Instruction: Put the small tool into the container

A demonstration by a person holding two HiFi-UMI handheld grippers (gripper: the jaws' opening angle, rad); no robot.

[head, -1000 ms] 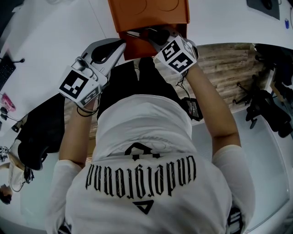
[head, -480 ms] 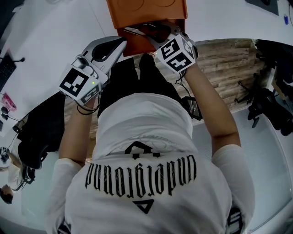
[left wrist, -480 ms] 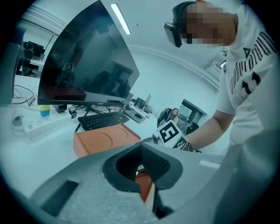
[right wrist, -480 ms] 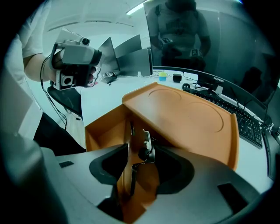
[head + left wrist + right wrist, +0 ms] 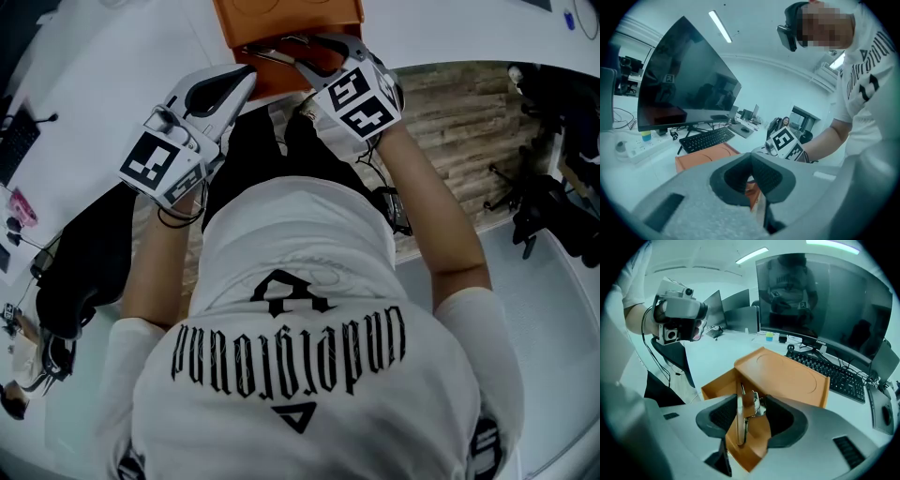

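Writing: the white T-shirt (image 5: 300, 309) has a black gothic print, upside down in the head view, and I can't read it for sure. The monitor (image 5: 820, 301) has a small logo on its lower bezel, too small to read. Both marker cubes show black-and-white square codes with no text.

The container (image 5: 281, 23) is orange and sits at the near edge of the white desk (image 5: 122, 56). Its drawer (image 5: 717, 385) is pulled out toward the person, past the desk edge. The keyboard (image 5: 829, 373) lies just behind the container and the monitor stands behind that. The desk is bare to the left of the container, and wood-look floor (image 5: 469, 131) shows below on the right.

The container looks like smooth, matte plastic. It is boxy, with a flat top that has a shallow round recess. The drawer walls are thin.

The tool (image 5: 739, 423) is thin, shiny metal and stands on edge inside the drawer.

Right gripper (image 5: 752, 414): the jaws have just been opening and now stand wide. The ribbed dark pads are clear of the tool, which sits between them, released.

Left gripper (image 5: 751, 176): the jaws are clenched, tips together, and grasp nothing. It is in the air to the left of the container, and only orange shows through the slit behind the tips.
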